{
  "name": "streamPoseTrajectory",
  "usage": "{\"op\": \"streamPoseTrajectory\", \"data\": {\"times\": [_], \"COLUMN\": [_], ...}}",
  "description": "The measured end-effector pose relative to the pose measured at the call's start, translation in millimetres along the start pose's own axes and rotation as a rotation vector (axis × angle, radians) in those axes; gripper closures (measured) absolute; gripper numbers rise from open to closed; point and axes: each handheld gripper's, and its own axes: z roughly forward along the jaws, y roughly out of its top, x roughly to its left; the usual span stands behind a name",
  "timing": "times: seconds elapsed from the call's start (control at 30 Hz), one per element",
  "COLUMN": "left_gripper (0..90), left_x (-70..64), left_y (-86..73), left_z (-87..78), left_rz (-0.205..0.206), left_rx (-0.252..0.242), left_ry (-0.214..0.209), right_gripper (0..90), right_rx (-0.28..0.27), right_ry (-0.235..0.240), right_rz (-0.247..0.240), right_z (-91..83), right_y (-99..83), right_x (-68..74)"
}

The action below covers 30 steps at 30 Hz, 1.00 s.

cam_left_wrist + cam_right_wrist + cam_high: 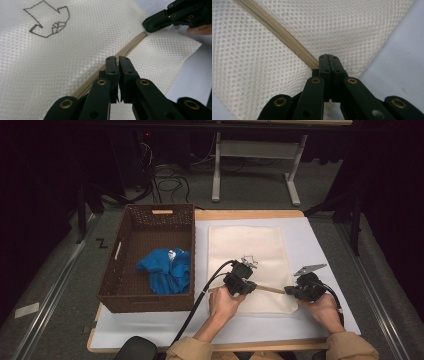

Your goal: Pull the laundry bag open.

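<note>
Beside brown basket (pixel 116 251) w/ blue cloth (pixel 166 270), both grippers' fingers pinch mesh bag's (pixel 245 245) zipper (pixel 130 46), left gripper (pixel 118 62) & right gripper (pixel 328 58)

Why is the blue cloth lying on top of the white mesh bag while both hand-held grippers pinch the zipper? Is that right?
Not quite. The blue cloth lies inside the brown basket, beside the white mesh bag, as the high view shows. The left hand-held gripper and right hand-held gripper do pinch along the zipper.
</note>
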Motion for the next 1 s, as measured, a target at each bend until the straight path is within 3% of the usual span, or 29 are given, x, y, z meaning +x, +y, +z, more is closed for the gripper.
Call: {"op": "streamPoseTrajectory", "data": {"times": [1.0], "left_gripper": [86.6], "left_x": [10.5], "left_y": [-7.5], "left_z": [-13.3], "left_rz": [0.006], "left_rx": [0.009], "left_ry": [0.026], "right_gripper": [90.0], "right_rx": [0.012], "right_ry": [0.003], "right_rz": [0.003], "right_z": [0.0], "right_y": [1.7], "right_x": [-0.7]}}
